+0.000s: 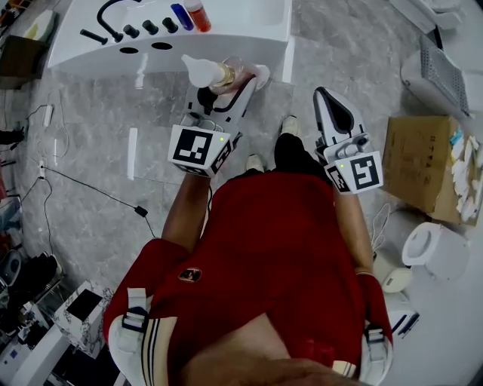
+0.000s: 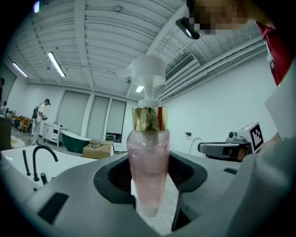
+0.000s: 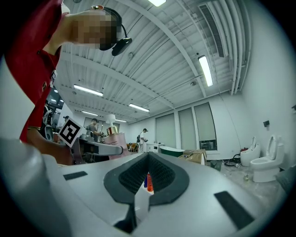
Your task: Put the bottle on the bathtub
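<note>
In the head view, our left gripper (image 1: 229, 83) sits at about 11 o'clock, clamped across a pink bottle (image 1: 240, 72) with a gold collar and a white pump head. The bottle lies sideways in the jaws, its pump pointing to 9 o'clock. It is just at the near edge of the white bathtub (image 1: 226, 39), which fills the 12 o'clock part of the view, and it does not stand on it. On the tub's deck are a black faucet (image 1: 112, 13), a row of black knobs (image 1: 150, 27), a blue bottle (image 1: 181, 16) and an orange bottle (image 1: 198, 15). Our right gripper (image 1: 322, 96) is at 1 o'clock over the grey marble floor, with its jaws pressed together. Each gripper's cube carries black-and-white square markers, with no lettering. A cardboard box (image 1: 421, 166) stands at 3 o'clock; its faint print is too small for us to read. A white appliance (image 1: 432, 252) sits at 4 o'clock.

In the left gripper view, the jaws press both sides of the translucent pink body, with the collar and pump rising toward 12 o'clock. We make out no label on it. The other gripper shows at 3 o'clock, and a dark green tub (image 2: 76, 140) lies far off at 9 o'clock.

In the right gripper view, the jaws meet and hold nothing. Through the thin gap we glimpse the blue and orange bottles. The held bottle shows at 9 o'clock, and white toilets (image 3: 264, 163) stand at 3 o'clock.
</note>
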